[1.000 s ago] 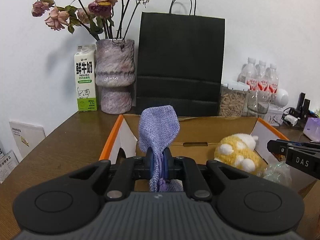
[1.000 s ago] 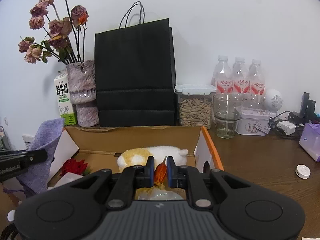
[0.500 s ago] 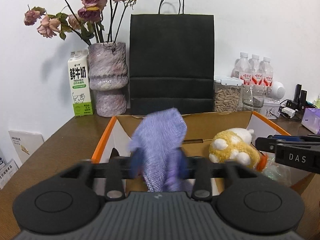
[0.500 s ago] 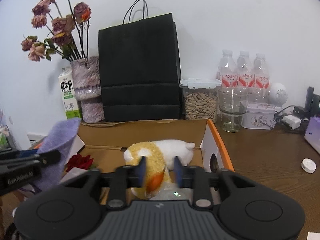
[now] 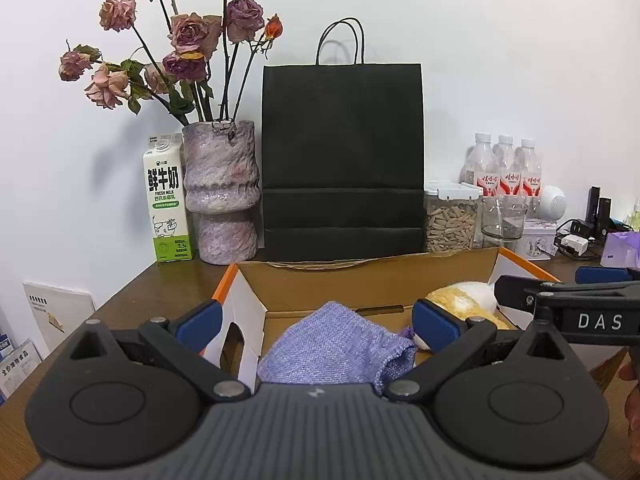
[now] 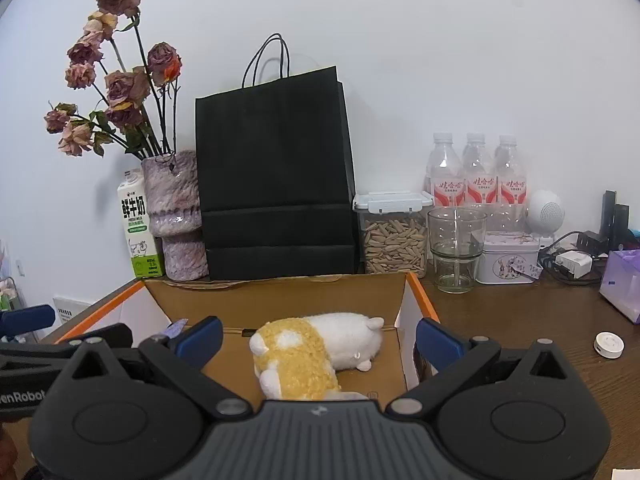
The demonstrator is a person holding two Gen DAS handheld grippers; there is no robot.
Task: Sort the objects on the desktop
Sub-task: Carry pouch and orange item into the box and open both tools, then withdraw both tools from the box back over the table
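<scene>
An open cardboard box point(image 5: 360, 280) with orange-edged flaps stands on the wooden desk; it also shows in the right wrist view point(image 6: 280, 300). My left gripper point(image 5: 316, 320) is open above the box, and a purple knitted cloth point(image 5: 336, 350) lies loose in the box below it. A yellow and white plush toy point(image 6: 316, 350) lies in the box; it also shows in the left wrist view point(image 5: 460, 296). My right gripper point(image 6: 318, 336) is open and empty above the plush toy. The right gripper's body point(image 5: 580, 312) shows at the right of the left wrist view.
Behind the box stand a black paper bag point(image 5: 342, 156), a vase of dried roses point(image 5: 220, 192), a milk carton point(image 5: 168, 200), a seed jar point(image 6: 394, 236), a glass point(image 6: 456, 248), water bottles point(image 6: 476, 176) and a tin point(image 6: 508, 258). A small white disc point(image 6: 609, 345) lies at right.
Both grippers have opened. The left let go of the purple cloth, which dropped into the box. The right let go of the small orange item, now out of sight.
</scene>
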